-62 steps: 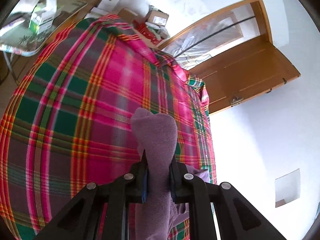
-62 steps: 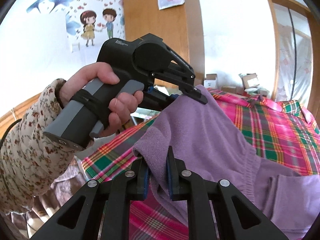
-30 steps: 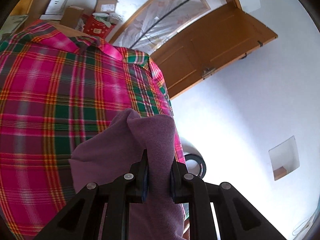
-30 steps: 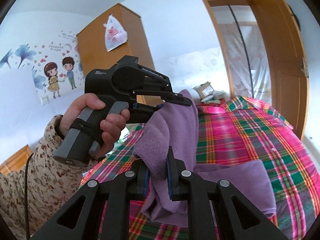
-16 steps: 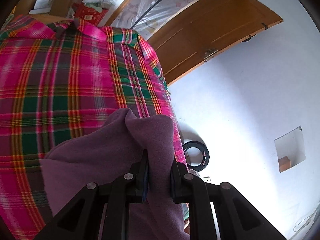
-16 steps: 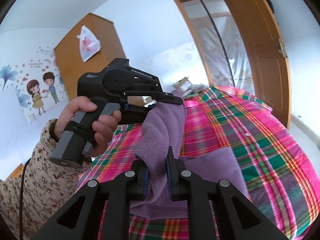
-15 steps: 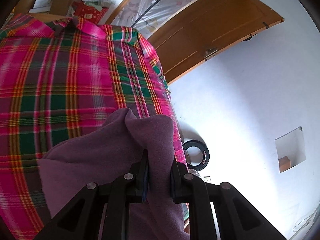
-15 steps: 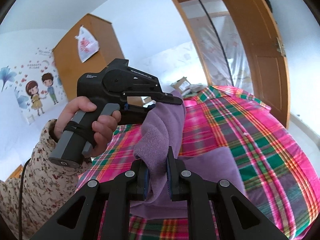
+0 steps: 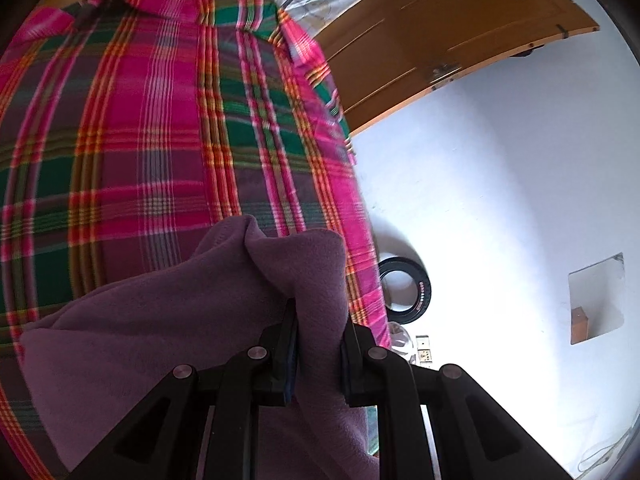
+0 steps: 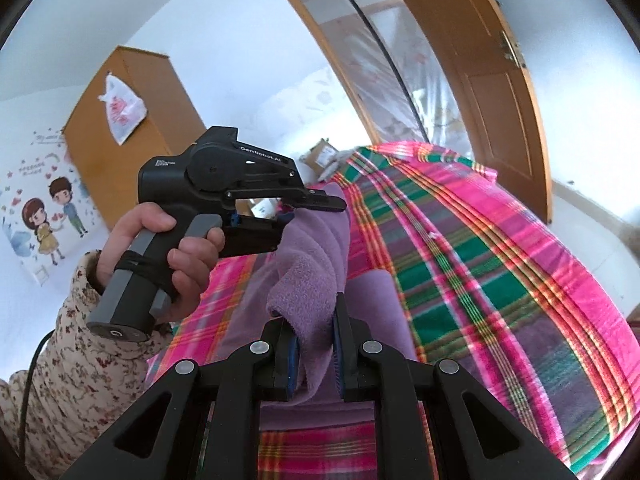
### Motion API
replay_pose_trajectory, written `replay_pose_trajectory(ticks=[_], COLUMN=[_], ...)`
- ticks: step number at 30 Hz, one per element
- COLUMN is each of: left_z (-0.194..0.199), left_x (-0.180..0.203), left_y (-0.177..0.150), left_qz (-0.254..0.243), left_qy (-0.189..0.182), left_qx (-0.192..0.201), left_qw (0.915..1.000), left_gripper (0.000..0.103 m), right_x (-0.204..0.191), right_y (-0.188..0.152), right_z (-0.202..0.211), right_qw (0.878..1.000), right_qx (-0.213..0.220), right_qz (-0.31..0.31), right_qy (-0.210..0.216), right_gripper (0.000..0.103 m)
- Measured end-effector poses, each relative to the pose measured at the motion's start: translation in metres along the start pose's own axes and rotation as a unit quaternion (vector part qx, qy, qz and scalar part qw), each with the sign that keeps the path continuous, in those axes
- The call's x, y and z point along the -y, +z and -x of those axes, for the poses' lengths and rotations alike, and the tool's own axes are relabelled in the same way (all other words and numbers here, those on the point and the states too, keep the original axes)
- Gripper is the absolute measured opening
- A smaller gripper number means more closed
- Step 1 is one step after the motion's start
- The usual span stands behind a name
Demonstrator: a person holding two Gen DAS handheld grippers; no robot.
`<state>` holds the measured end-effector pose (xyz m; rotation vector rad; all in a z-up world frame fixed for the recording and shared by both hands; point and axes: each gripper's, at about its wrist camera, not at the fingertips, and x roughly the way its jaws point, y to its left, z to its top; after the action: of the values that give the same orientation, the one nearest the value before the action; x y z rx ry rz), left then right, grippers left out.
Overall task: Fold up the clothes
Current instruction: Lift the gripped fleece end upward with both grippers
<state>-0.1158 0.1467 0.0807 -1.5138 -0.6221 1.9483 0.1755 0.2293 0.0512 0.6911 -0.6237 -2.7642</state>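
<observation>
Spreading across both views, the plaid bedspread [image 9: 160,140] lies under a purple fleece garment [image 9: 160,320], part resting on the bed, part raised. Both grippers are clenched on bunched fleece: the left gripper [image 9: 318,344] near the bed's right edge, the right gripper [image 10: 314,354] beside it. Thick fleece held by a small bite could slip out if pulled taut, and the edge might trail off the bed. Only the right wrist view shows the left hand [image 10: 168,256] on its handle; only the left shows the black ring [image 9: 404,286] on the floor.

Home bedroom: plaid bedspread [image 9: 160,140]; wooden wardrobe [image 10: 132,120]; door [image 10: 500,80].
</observation>
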Motion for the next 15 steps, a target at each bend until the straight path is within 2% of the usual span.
replay_pose_trajectory(ticks=[15], left_z=[-0.056], left_x=[-0.019], left_y=[0.010], left_qz=[0.029], left_qy=[0.007], left_qx=[-0.044], left_qw=[0.9986], left_gripper=[0.021], right_x=[0.052], right_y=[-0.009], right_z=[-0.020], right_qw=[0.998], right_qx=[-0.019], right_qz=[-0.050], right_qy=[-0.041], right_gripper=[0.014])
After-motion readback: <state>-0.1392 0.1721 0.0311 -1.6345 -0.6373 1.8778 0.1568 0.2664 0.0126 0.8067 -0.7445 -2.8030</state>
